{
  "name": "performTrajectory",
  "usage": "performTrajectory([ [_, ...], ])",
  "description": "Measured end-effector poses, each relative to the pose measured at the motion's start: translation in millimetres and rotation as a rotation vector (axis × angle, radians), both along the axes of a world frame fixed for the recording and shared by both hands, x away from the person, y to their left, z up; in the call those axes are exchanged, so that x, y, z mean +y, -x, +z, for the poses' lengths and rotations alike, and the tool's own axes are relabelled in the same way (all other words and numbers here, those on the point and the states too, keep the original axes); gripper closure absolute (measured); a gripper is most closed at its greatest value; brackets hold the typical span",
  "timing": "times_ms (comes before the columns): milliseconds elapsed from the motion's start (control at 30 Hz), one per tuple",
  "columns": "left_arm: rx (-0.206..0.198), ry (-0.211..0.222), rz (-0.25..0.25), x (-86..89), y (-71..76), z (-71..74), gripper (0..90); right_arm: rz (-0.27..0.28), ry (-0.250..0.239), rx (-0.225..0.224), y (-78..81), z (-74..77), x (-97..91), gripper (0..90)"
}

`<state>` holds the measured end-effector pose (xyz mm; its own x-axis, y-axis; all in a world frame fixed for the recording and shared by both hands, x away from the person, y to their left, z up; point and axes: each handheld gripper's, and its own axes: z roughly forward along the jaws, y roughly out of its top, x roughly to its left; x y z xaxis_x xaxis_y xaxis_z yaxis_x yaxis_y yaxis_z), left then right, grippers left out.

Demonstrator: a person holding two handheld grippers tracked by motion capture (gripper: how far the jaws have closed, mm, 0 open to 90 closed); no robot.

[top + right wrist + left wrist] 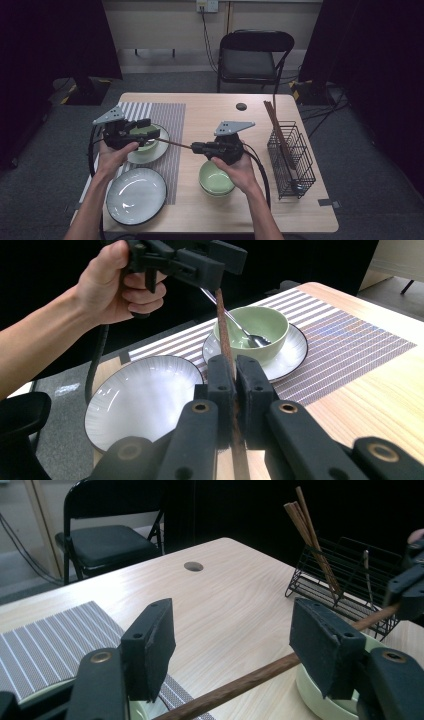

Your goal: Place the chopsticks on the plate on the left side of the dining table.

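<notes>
Chopstick (176, 143): a brown wooden stick held level above the desk, running from the right gripper toward the left one, over the gap between the striped mat and the bare wood near the middle of the desk.
Right gripper (196, 147): jaws closed tight on the chopstick; in the right gripper view the stick (225, 340) runs straight out from between the two pads.
Left gripper (150, 133): jaws stand well apart; in the left gripper view the chopstick (250, 677) passes low between the pads and touches neither that I can tell.
Left hand (117, 285): wrapped round the left gripper's handle, above the rear-left part of the desk.
Green bowl with spoon (252, 330): sits on a white saucer (290, 357) on the striped mat (167, 117), under the left gripper.
Large plate (136, 195): near the front-left corner of the desk, partly on the mat.
Second green bowl (216, 180): on bare wood near the front edge, just below the right hand (237, 167).
Wire rack (292, 155): along the right edge, with more chopsticks (277, 130) leaning in it.
Open room: bare wood between the mat and the rack, back to the rear edge with its cable hole (241, 106).
</notes>
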<state>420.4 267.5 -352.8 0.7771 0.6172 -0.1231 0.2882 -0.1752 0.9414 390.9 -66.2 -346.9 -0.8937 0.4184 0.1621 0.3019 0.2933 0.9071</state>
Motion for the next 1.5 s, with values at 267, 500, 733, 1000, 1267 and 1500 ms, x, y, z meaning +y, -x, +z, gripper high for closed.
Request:
performTrajectory([
  [267,-0.023,-0.049,-0.093,-15.6,4.1,-11.0,33.0,-0.027,-0.02,-0.032,2.3,7.1,-2.7,85.9],
  [500,-0.038,-0.148,-0.113,-28.0,1.5,-18.1,36.2,-0.044,-0.004,-0.021,2.3,8.9,-4.3,85.9],
  [733,-0.071,-0.228,-0.089,-34.8,3.5,-22.4,39.8,-0.045,0.005,-0.012,0.6,13.1,-4.6,85.9],
  [1000,-0.078,-0.244,-0.073,-29.5,3.5,-26.3,51.8,-0.028,0.015,-0.024,3.1,23.0,-2.9,85.9],
  [1267,-0.022,-0.227,-0.168,-34.6,5.3,-32.8,65.4,-0.027,-0.018,-0.05,-1.3,40.7,-2.9,85.8],
  [1500,0.011,-0.197,-0.249,-42.5,12.0,-35.8,74.3,-0.033,-0.052,-0.068,-7.6,55.0,-2.4,78.0],
])
